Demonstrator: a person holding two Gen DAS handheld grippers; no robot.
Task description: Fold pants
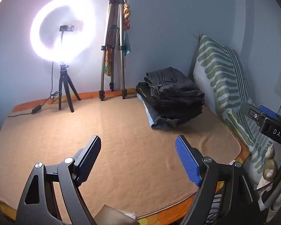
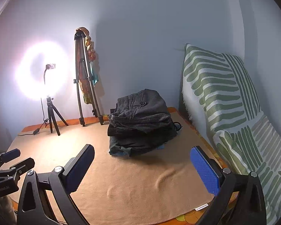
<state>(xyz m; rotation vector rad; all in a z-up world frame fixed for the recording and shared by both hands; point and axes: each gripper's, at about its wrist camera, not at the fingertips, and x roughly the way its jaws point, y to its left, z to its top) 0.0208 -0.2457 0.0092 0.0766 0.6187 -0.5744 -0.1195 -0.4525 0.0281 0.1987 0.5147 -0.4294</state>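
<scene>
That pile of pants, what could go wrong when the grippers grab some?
The pile of pants is stacked unevenly, so pulling the top pair might drag the others over. The tall tripod only leans on the wall close beside the pile; a swinging pant leg could knock it. The tan blanket already has wrinkles, so it may bunch under the folding.

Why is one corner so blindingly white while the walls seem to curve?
Left wrist view: the ring light blows out into glare, hiding its rim. Right wrist view: same glare, smaller; the pile of pants casts a shadow toward us. Both fisheye lenses bend straight edges.
</scene>
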